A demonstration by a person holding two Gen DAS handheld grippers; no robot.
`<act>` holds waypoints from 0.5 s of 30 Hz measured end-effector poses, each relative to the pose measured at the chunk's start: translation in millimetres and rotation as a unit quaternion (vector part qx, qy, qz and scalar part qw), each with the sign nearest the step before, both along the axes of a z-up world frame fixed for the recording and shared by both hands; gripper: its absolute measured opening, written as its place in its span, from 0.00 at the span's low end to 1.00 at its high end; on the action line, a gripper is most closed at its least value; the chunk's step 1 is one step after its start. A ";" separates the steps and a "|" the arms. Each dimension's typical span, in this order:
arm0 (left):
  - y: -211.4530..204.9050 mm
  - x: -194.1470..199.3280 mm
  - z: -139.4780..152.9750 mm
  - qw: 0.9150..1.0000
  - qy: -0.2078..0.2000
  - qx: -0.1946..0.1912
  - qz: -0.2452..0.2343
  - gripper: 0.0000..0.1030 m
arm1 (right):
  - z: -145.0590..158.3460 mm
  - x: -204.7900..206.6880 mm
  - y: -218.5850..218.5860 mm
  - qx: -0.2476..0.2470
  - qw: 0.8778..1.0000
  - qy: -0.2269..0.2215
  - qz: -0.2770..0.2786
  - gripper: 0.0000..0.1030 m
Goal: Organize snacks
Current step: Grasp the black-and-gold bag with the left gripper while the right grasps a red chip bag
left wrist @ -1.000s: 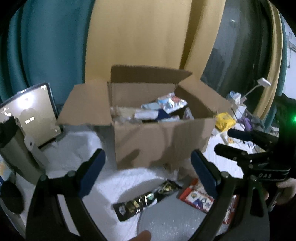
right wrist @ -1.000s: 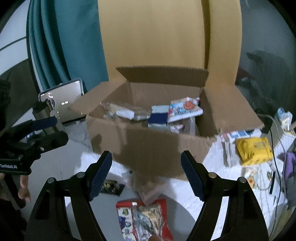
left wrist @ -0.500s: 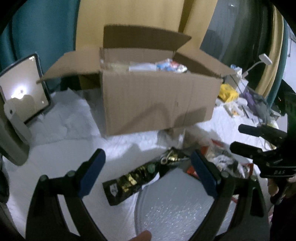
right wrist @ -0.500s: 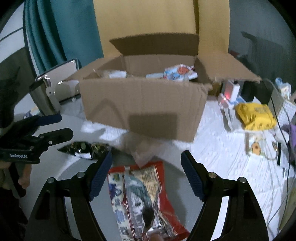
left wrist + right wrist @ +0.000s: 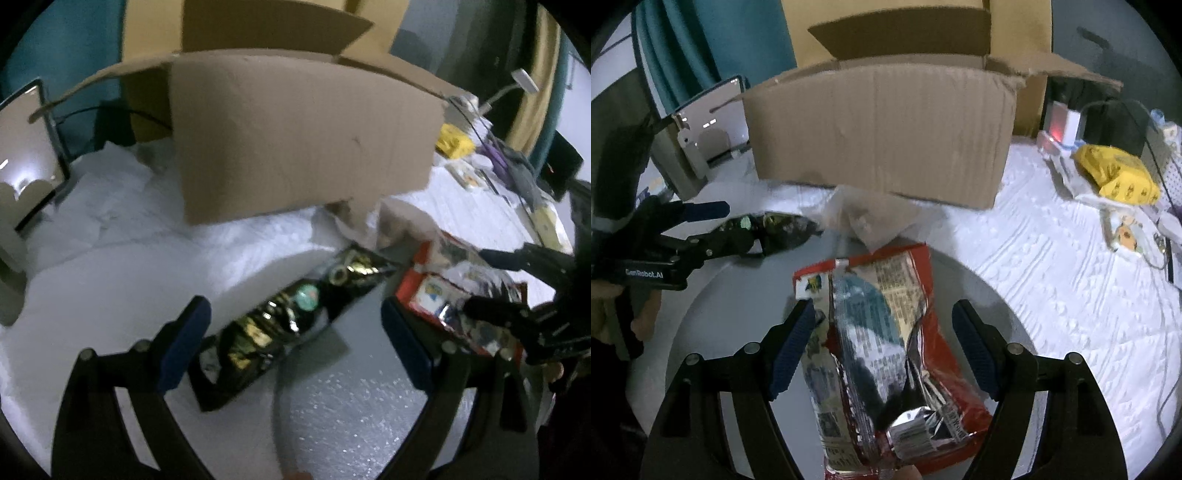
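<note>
A black and gold snack packet (image 5: 291,321) lies slantwise, half on a round grey mat (image 5: 351,406). My left gripper (image 5: 291,345) hangs just over it, open wide, a finger on either side and no pad touching. A red snack packet (image 5: 886,332) with crinkled foil lies on the grey mat (image 5: 979,280). My right gripper (image 5: 884,349) is open around it, its left pad close to the packet's edge. An open cardboard box (image 5: 879,133) stands behind both packets; its contents are hidden from this low angle. Each gripper shows in the other's view: the right gripper (image 5: 480,280) and the left gripper (image 5: 742,229).
The white bedding (image 5: 1052,258) is wrinkled around the mat. A yellow package (image 5: 1115,173) and small clutter with cables lie at the right. A mirror-like panel (image 5: 26,155) leans at the left. Crumpled clear plastic (image 5: 871,214) sits in front of the box.
Both grippers have dropped and tipped down toward the packets. The box's inside has gone out of sight and the packets look larger. The jaws' width has stayed the same.
</note>
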State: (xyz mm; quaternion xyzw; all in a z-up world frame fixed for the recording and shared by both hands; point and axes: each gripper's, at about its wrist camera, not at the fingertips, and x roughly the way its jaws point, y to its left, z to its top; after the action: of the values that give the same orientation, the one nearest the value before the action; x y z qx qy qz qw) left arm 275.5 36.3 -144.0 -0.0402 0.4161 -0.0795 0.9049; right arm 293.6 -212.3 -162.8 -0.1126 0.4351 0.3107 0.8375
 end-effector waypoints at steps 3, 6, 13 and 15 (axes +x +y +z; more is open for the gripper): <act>-9.9 -5.6 -3.0 1.000 -0.005 0.021 -0.023 0.91 | -7.2 -1.7 -3.0 0.000 1.000 0.011 0.001 0.77; -17.5 -12.9 -3.6 0.999 -0.010 0.027 -0.045 0.91 | -10.5 -5.8 -5.6 0.005 1.000 0.017 0.002 0.79; -20.0 -23.3 -1.8 0.997 -0.024 0.058 -0.040 0.66 | -12.9 -17.1 -8.9 0.006 1.000 0.017 -0.005 0.81; -15.3 -24.1 0.8 0.997 -0.025 0.058 -0.034 0.57 | -12.5 -20.4 -8.9 0.002 1.000 0.015 -0.005 0.81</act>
State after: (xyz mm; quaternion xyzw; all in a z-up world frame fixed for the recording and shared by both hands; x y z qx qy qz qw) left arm 251.4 21.0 -143.2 0.0290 0.3985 -0.0872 0.9126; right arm 273.2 -221.2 -175.3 -0.1041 0.4477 0.3094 0.8325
